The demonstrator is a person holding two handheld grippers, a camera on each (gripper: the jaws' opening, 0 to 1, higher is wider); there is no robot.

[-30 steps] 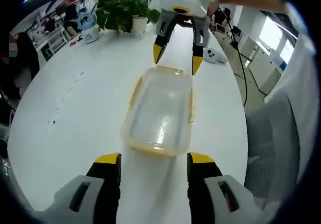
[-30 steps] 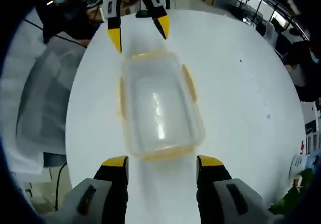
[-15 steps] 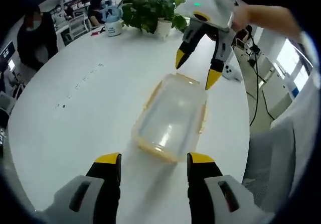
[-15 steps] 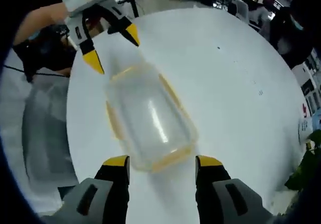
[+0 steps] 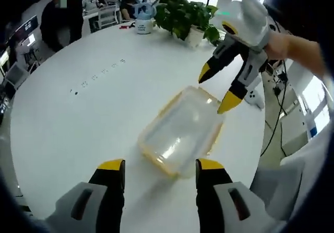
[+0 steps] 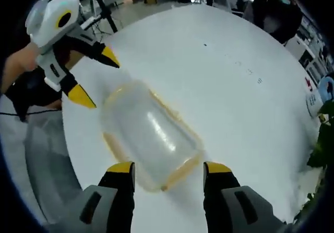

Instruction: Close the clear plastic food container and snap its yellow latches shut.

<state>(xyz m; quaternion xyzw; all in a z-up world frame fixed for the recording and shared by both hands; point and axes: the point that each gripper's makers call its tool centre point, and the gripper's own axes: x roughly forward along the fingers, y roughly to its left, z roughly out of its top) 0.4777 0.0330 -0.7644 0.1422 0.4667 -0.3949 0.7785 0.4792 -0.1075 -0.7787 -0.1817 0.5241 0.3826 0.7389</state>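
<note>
Both grippers have swung round the clear food container (image 5: 181, 134), which now lies slantwise on the white table (image 5: 78, 118). Left gripper (image 5: 159, 165) and right gripper (image 6: 167, 167) hover with jaws apart, empty, at opposite ends. With the lid seemingly seated, next comes pressing a yellow latch (image 6: 172, 107) down.

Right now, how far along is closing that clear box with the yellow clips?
Done: the lid looks seated on the clear container. In hand: the left gripper and right gripper hover open at opposite ends. Left: its yellow latches seem unsnapped, though blur hides detail.
</note>
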